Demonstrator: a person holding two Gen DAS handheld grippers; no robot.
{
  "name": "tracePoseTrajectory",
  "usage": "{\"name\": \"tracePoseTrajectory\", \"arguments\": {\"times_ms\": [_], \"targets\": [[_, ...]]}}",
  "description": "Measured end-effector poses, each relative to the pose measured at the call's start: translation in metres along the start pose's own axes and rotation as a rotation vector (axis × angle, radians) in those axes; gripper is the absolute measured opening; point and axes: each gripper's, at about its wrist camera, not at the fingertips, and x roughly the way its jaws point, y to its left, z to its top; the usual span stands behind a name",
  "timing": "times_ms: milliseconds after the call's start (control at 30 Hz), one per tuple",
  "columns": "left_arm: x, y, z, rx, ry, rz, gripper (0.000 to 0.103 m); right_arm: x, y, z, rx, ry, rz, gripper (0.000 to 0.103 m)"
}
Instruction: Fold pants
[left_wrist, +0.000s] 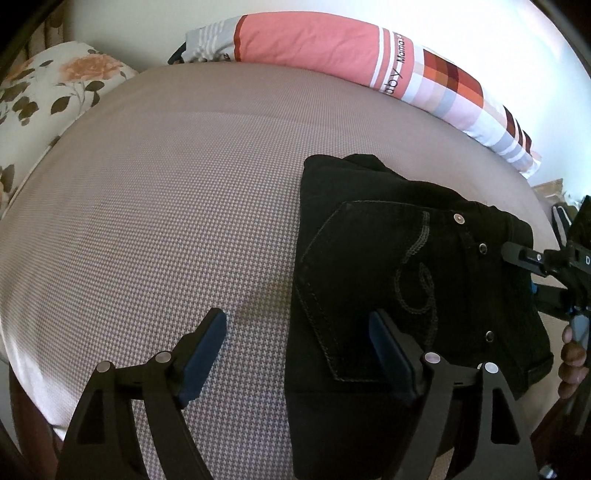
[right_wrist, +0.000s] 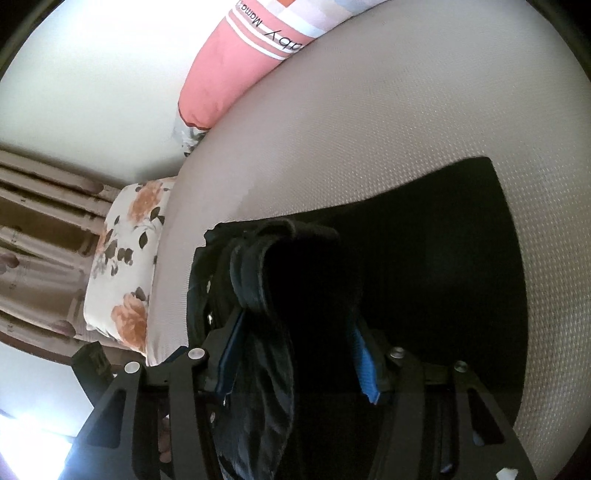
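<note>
Black jeans (left_wrist: 399, 266) lie folded on the bed, back pocket with grey stitching facing up, right of centre in the left wrist view. My left gripper (left_wrist: 295, 328) is open and empty, hovering over the jeans' left edge, one finger above the sheet, the other above the pocket. My right gripper (right_wrist: 295, 332) is shut on a thick bunch of the jeans' waistband (right_wrist: 288, 266), which fills the space between its blue pads (right_wrist: 364, 373). It also shows in the left wrist view (left_wrist: 517, 254) at the jeans' right edge.
The bed has a beige houndstooth sheet (left_wrist: 166, 206). A pink and checked pillow (left_wrist: 332, 48) lies along the far edge by the white wall. A floral pillow (left_wrist: 48, 92) sits at the far left. Curtains (right_wrist: 40, 258) hang beyond it.
</note>
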Motion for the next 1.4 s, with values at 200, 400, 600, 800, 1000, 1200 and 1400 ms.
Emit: {"name": "tracePoseTrajectory", "arguments": {"times_ms": [200, 400, 600, 800, 1000, 1200, 1400], "targets": [[0.002, 0.004, 0.000, -0.019, 0.005, -0.016, 0.082, 0.001, 0.001, -0.001, 0.013, -0.028, -0.003, 0.050], [0.001, 0.015, 0.000, -0.090, 0.013, -0.077, 0.082, -0.003, 0.001, -0.005, 0.018, -0.055, 0.008, 0.041], [-0.005, 0.027, 0.003, -0.162, -0.019, -0.139, 0.082, -0.008, 0.008, -0.009, 0.001, -0.082, 0.020, 0.019], [-0.004, 0.029, 0.008, -0.169, -0.015, -0.118, 0.082, -0.022, 0.024, -0.010, -0.003, -0.102, -0.003, 0.013], [-0.009, 0.018, 0.016, -0.167, -0.004, -0.140, 0.082, -0.042, 0.043, -0.015, -0.017, -0.134, -0.025, 0.012], [-0.020, -0.006, 0.028, -0.095, -0.035, -0.147, 0.082, -0.073, 0.045, -0.014, -0.013, -0.196, -0.050, 0.012], [-0.019, -0.027, 0.037, -0.038, -0.038, -0.157, 0.082, -0.089, 0.010, -0.015, 0.063, -0.238, -0.098, 0.012]]}}
